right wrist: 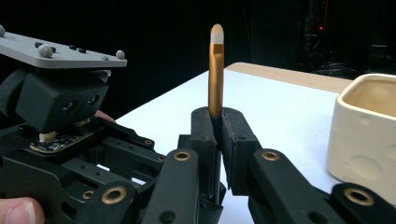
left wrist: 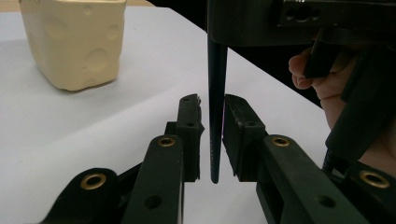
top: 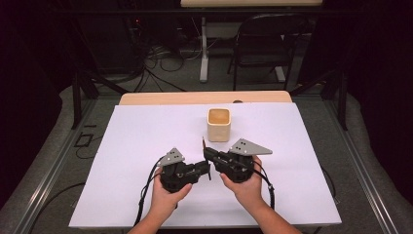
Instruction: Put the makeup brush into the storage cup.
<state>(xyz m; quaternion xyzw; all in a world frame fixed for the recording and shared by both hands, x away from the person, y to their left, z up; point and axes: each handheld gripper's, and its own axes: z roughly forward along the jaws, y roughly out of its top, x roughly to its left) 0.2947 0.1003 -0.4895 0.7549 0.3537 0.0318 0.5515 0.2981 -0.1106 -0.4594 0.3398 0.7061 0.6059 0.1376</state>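
A thin brush (right wrist: 215,70) with a gold ferrule and a pale tip stands up from my right gripper (right wrist: 219,112), which is shut on it. Its dark tapered handle (left wrist: 217,93) hangs down between the jaws of my left gripper (left wrist: 212,100). Those jaws flank the handle closely, with a thin gap showing on each side. In the high view the two grippers meet nose to nose near the table's front, left gripper (top: 208,169) and right gripper (top: 207,152), each in a hand. A cream square cup (top: 218,124) stands just behind them.
A white mat (top: 146,146) covers the wooden table (top: 204,97). The cup (left wrist: 77,42) has round dimples on its sides. Beyond the table stand a dark chair (top: 268,44) and cables on the floor. Metal rails run along both sides of the table.
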